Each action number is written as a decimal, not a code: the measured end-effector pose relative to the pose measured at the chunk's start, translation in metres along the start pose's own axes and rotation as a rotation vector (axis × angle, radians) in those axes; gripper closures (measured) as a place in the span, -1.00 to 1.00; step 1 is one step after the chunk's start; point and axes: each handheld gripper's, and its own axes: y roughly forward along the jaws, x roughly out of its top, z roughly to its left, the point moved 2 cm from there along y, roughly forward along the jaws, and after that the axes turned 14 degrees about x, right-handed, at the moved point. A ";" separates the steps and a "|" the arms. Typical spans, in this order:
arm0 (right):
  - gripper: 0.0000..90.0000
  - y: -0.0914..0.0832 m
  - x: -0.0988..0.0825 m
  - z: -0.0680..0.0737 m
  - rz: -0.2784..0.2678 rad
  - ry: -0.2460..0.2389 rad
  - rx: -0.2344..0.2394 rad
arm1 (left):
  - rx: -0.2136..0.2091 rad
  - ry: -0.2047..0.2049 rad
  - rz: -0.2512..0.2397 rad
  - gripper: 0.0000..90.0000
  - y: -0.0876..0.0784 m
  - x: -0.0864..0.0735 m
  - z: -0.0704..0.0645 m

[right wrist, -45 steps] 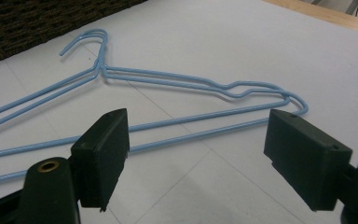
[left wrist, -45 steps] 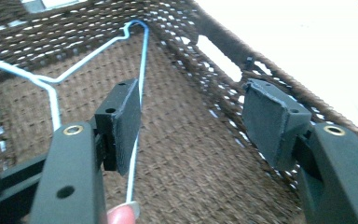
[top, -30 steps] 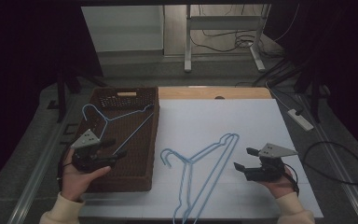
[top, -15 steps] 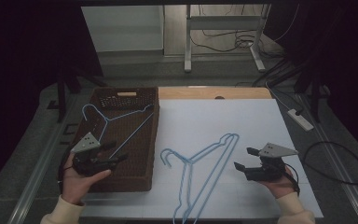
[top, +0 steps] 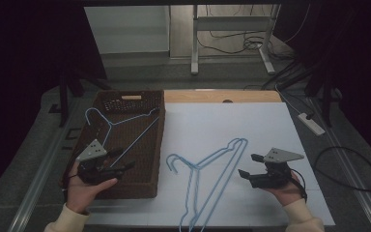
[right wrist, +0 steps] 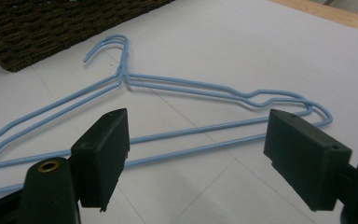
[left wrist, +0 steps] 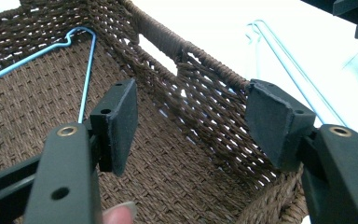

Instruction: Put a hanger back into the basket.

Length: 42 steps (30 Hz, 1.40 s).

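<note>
A light-blue wire hanger lies inside the brown woven basket at the left of the table. Two more blue hangers, stacked together, lie on the white sheet beside it. My left gripper hovers over the basket's near end, open and holding nothing. In the left gripper view its jaws face the basket's right wall, with the basket hanger beyond the left pad. My right gripper is open just right of the stacked pair. Its jaws frame the stacked hangers without touching them.
A strip of bare wooden tabletop shows behind the white sheet. A power strip and cables lie on the floor to the right. Table legs stand beyond the far edge. The basket corner shows in the right gripper view.
</note>
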 end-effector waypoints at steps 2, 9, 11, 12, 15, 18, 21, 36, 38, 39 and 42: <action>-0.51 0.002 0.002 0.001 -0.005 0.009 0.010 | 0.000 0.003 0.000 -0.20 0.000 -0.001 -0.001; -0.52 0.020 0.019 0.008 0.014 0.034 0.053 | -0.002 0.014 0.005 -0.20 0.002 -0.004 -0.006; -0.50 0.026 0.023 0.010 0.040 0.030 0.062 | -0.004 0.015 0.006 -0.20 0.002 -0.005 -0.007; -0.48 0.030 0.025 0.011 0.057 0.028 0.065 | -0.005 0.016 0.008 -0.20 0.003 -0.005 -0.007; -0.43 0.042 0.033 0.015 0.099 0.024 0.084 | -0.010 0.023 0.020 -0.21 0.005 -0.007 -0.008; -0.39 0.055 0.040 0.020 0.149 0.014 0.096 | -0.013 0.025 0.030 -0.21 0.007 -0.009 -0.010; -0.35 0.068 0.046 0.024 0.192 0.000 0.099 | -0.011 0.027 0.035 -0.22 0.007 -0.010 -0.010; -0.14 0.136 0.073 0.022 0.335 0.001 0.151 | -0.018 0.028 0.037 -0.22 0.006 -0.009 -0.010; -0.11 0.145 0.074 0.020 0.365 0.007 0.154 | -0.018 0.029 0.037 -0.22 0.006 -0.009 -0.010; -0.10 0.149 0.074 0.019 0.380 0.007 0.155 | -0.017 0.029 0.036 -0.22 0.006 -0.009 -0.009; -0.06 0.160 0.073 0.014 0.419 0.021 0.156 | -0.018 0.030 0.038 -0.22 0.006 -0.010 -0.009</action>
